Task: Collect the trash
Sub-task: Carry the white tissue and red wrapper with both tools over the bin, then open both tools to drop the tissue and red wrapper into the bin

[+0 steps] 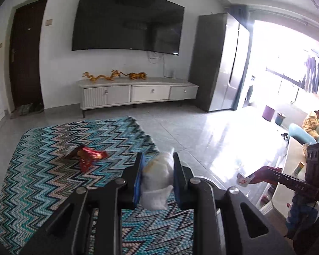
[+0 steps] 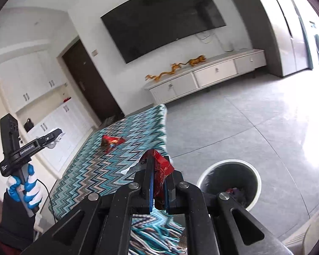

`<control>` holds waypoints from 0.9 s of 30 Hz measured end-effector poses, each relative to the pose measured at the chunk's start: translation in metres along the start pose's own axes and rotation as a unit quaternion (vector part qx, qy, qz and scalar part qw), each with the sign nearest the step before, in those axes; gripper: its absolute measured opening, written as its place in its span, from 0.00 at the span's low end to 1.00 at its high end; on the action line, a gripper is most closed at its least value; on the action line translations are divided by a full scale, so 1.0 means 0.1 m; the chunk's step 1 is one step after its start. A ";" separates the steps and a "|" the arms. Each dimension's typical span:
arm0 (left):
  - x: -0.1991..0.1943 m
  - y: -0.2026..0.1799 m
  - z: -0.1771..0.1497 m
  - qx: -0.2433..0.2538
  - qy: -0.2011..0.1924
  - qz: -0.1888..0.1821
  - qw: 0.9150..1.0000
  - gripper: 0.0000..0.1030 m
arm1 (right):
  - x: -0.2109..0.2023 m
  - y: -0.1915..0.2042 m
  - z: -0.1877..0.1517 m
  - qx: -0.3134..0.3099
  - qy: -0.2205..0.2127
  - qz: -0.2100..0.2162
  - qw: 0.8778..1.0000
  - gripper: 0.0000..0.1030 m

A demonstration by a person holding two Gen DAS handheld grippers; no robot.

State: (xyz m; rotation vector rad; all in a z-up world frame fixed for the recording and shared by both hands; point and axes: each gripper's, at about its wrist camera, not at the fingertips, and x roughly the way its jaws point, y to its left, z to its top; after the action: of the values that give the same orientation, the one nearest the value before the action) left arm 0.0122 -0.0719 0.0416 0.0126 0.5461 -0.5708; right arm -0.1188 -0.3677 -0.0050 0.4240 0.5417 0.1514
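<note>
My left gripper (image 1: 157,159) is shut on a crumpled white paper wad (image 1: 157,174), held above the zigzag rug (image 1: 53,180). My right gripper (image 2: 159,163) is shut on a red snack wrapper (image 2: 161,170), held near the rug's edge, left of the trash bin (image 2: 229,181). A second red wrapper (image 1: 88,156) lies on the rug; it also shows in the right wrist view (image 2: 111,141). The right gripper with its wrapper shows in the left wrist view (image 1: 255,176). The left gripper shows in the right wrist view (image 2: 55,137).
The round bin with a white rim stands on the grey tile floor (image 2: 233,123) and holds some trash. A white TV cabinet (image 1: 138,91) and a fridge (image 1: 219,63) stand by the far wall. A pale table (image 1: 295,161) is at the right.
</note>
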 end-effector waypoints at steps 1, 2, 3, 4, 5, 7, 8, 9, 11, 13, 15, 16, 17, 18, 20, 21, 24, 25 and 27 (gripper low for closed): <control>0.06 -0.08 0.01 0.006 0.004 -0.005 1.000 0.22 | 0.00 -0.03 0.00 0.004 -0.002 -0.003 1.000 0.07; 0.12 -0.15 0.01 0.011 0.008 -0.010 1.000 0.22 | 0.01 -0.08 0.00 0.008 -0.005 -0.005 1.000 0.07; 0.20 -0.23 0.02 0.016 0.015 -0.017 1.000 0.23 | 0.03 -0.11 0.01 0.010 -0.006 -0.006 1.000 0.07; 0.30 -0.31 0.02 0.021 0.025 -0.023 0.999 0.23 | 0.06 -0.15 0.00 0.013 -0.004 -0.008 1.000 0.07; 0.38 -0.38 0.02 0.025 0.033 -0.028 0.999 0.23 | 0.12 -0.22 -0.01 0.018 0.001 -0.013 1.000 0.07; 0.63 -0.53 0.00 0.036 0.058 -0.037 0.997 0.23 | 0.20 -0.33 -0.06 0.030 0.010 -0.018 0.999 0.07; 0.76 -0.60 -0.03 0.041 0.070 -0.040 0.996 0.23 | 0.26 -0.41 -0.08 0.039 0.017 -0.023 0.999 0.07; 0.87 -0.65 -0.06 0.044 0.081 -0.044 0.995 0.23 | 0.31 -0.48 -0.11 0.046 0.022 -0.028 0.998 0.07; 1.10 -0.76 -0.11 0.052 0.104 -0.054 0.992 0.23 | 0.40 -0.64 -0.16 0.063 0.034 -0.038 0.997 0.07; 1.35 -0.90 -0.16 0.061 0.125 -0.061 0.988 0.25 | 0.47 -0.78 -0.21 0.075 0.044 -0.048 0.995 0.07; 1.57 -0.97 -0.21 0.066 0.144 -0.069 0.985 0.25 | 0.56 -0.93 -0.24 0.084 0.055 -0.061 0.993 0.07; 1.70 -1.01 -0.23 0.068 0.153 -0.074 0.983 0.25 | 0.62 -1.01 -0.26 0.090 0.061 -0.067 0.992 0.07; 1.82 -1.05 -0.24 0.069 0.162 -0.078 0.981 0.25 | 0.65 -1.06 -0.27 0.094 0.065 -0.070 0.991 0.07; 1.93 -1.08 -0.26 0.069 0.171 -0.081 0.980 0.25 | 0.70 -1.12 -0.29 0.099 0.070 -0.074 0.990 0.07; 2.13 -1.12 -0.30 0.069 0.185 -0.089 0.976 0.25 | 0.83 -1.25 -0.32 0.108 0.083 -0.082 0.987 0.07; 2.24 -1.16 -0.32 0.068 0.194 -0.093 0.974 0.25 | 0.88 -1.29 -0.34 0.111 0.088 -0.085 0.986 0.07; 2.55 -1.24 -0.37 0.057 0.214 -0.112 0.969 0.26 | 1.08 -1.42 -0.38 0.124 0.103 -0.096 0.982 0.09; 2.62 -1.25 -0.37 0.052 0.218 -0.118 0.967 0.28 | 1.14 -1.45 -0.38 0.128 0.107 -0.099 0.981 0.10; 2.75 -1.30 -0.40 0.046 0.224 -0.127 0.965 0.32 | 1.25 -1.52 -0.40 0.134 0.115 -0.107 0.978 0.10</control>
State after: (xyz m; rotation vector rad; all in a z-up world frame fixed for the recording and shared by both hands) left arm 0.1193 -0.3153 -0.1109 0.1648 0.9693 -0.8517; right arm -0.0290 -0.4599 -0.1595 0.6120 0.8374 -0.0831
